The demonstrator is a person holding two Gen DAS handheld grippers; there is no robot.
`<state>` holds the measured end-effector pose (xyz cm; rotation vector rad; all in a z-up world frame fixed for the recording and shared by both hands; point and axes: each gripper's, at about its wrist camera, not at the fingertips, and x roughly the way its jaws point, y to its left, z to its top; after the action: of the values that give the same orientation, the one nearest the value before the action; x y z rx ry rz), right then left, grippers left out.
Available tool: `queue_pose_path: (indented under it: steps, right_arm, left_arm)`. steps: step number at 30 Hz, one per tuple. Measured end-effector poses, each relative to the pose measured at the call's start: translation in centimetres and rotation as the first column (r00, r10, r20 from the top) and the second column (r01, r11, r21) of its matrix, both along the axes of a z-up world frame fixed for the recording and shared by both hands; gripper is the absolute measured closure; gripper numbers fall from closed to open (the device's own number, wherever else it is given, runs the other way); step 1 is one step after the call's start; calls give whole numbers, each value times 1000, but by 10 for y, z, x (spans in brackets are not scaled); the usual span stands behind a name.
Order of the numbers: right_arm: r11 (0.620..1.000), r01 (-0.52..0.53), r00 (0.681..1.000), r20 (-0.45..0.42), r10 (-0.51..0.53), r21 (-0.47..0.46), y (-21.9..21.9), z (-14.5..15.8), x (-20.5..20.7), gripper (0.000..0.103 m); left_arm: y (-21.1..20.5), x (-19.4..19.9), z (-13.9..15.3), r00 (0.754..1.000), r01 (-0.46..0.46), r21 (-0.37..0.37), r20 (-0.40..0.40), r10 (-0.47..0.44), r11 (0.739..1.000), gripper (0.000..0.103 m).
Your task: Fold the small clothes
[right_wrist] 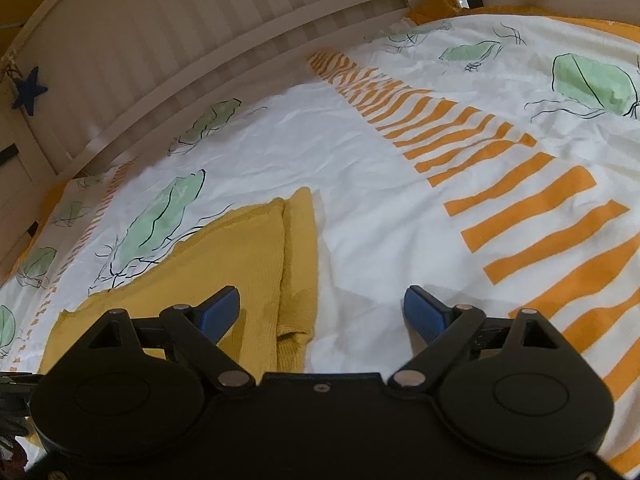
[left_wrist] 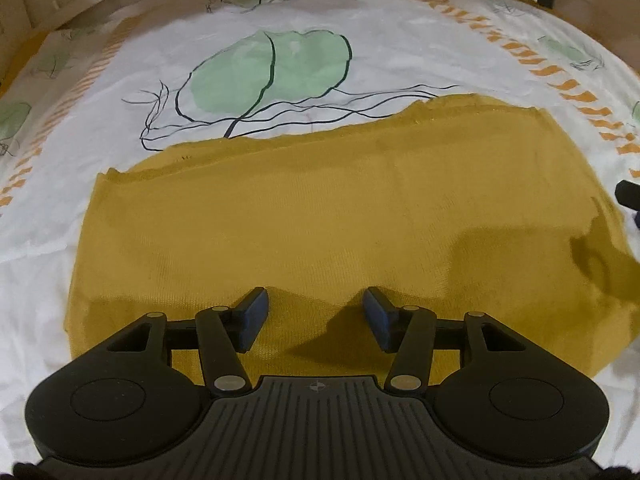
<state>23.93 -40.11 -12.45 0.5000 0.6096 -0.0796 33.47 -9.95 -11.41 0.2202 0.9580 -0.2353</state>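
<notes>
Mustard-yellow knitted garment (left_wrist: 320,208) lies flat on the bed, on a white bedsheet printed with green leaf shapes and orange stripes (left_wrist: 360,32). In the left wrist view it reads as a wide, roughly rectangular panel; far edge slightly ragged and wavy, near edge running under the gripper body.

Left gripper (left_wrist: 316,316): jaws partly apart, nothing between the blue pads. It hangs over the near part of the garment, pointing steeply down. Pads appear clear of the fabric, but contact at the tips is hard to judge from this angle. Gripper shadow falls on the knit just beneath it.

Right gripper (right_wrist: 322,312): jaws spread wide, nothing clamped. It sits at the garment's right side. Left pad is over the yellow knit, right pad over bare white sheet. The garment's right edge, a folded-over strip with a ribbed cuff-like end (right_wrist: 294,336), runs between the two pads. No pad is pressing on it.

A dark piece at the right border of the left wrist view (left_wrist: 628,196) looks like part of the other gripper; too little shows to be sure.

Beige slatted wooden bed frame (right_wrist: 160,80) curves around the far side of the sheet. A small dark blue star ornament (right_wrist: 29,90) hangs on it at the left.
</notes>
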Motion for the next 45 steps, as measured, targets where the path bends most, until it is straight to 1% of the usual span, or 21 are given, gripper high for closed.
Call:
queue_pose_path:
  steps: [2, 4, 7, 9, 11, 13, 15, 17, 19, 21, 25, 29, 31, 33, 38, 41, 42, 45]
  right_arm:
    - [1000, 1, 1000, 2, -1, 15, -2, 1, -1, 12]
    - [999, 7, 1000, 9, -7, 34, -6, 2, -2, 12]
    - [998, 20, 999, 27, -22, 62, -13, 5, -5, 12]
    - [997, 28, 999, 36, -31, 78, -18, 6, -6, 12]
    - [995, 36, 998, 41, -39, 92, -22, 7, -7, 12]
    - [993, 45, 998, 43, -50, 107, -27, 7, -7, 12]
    - [991, 56, 997, 41, -61, 123, -31, 6, -7, 12]
    - [989, 63, 997, 40, -69, 133, -35, 5, -7, 12]
    - [988, 67, 997, 37, -73, 138, -37, 4, -8, 12]
    - [987, 66, 997, 32, -71, 143, -37, 3, -7, 12]
    - [988, 55, 998, 32, -60, 144, -36, 3, -6, 12]
    - [988, 36, 999, 25, -40, 149, -34, 2, -4, 12]
    - [986, 18, 1000, 20, -21, 163, -33, 0, -3, 11]
    - [982, -16, 1000, 18, 13, 188, -31, -3, -1, 10]
    - [959, -112, 994, 28, 108, 262, -24, -8, 5, 7]
    - [919, -154, 988, 55, 144, 364, -25, -16, 8, 7]
    - [907, -164, 986, 63, 152, 388, -25, -17, 10, 6]
    - [892, -200, 980, 83, 182, 404, -20, -21, 15, 6]
  left_arm:
    - [1, 4, 9, 1000, -7, -40, -24, 6, 999, 53]
    - [3, 12, 23, 1000, -15, -89, -20, 13, 996, 53]
    - [-1, 30, 39, 999, -37, -108, 12, 38, 993, 53]
    - [-3, 46, 44, 998, -63, -124, 10, 64, 990, 53]
    - [-7, 61, 43, 996, -89, -132, -2, 90, 987, 53]
    - [-11, 77, 37, 994, -112, -125, -31, 109, 986, 53]
    - [-15, 87, 27, 992, -120, -99, -53, 116, 988, 53]
    - [-20, 94, 18, 991, -124, -66, -61, 120, 990, 53]
    - [-22, 96, 10, 990, -133, -50, -60, 130, 990, 53]
    - [-20, 93, 8, 989, -137, -49, -58, 134, 989, 53]
    - [-21, 78, 13, 994, -103, -21, -39, 102, 994, 53]
    - [-18, 56, 12, 996, -77, -30, -53, 76, 997, 53]
    - [-15, 43, 8, 996, -69, -38, -64, 66, 997, 52]
    - [-15, 30, 7, 996, -64, -46, -58, 61, 997, 52]
    - [-11, 17, 5, 996, -75, -79, -60, 70, 994, 51]
    - [-8, 21, 2, 993, -98, -105, -74, 91, 990, 48]
    - [-8, 23, 1, 992, -103, -108, -79, 95, 989, 48]
    - [-12, 23, -1, 994, -92, -88, -71, 86, 992, 45]
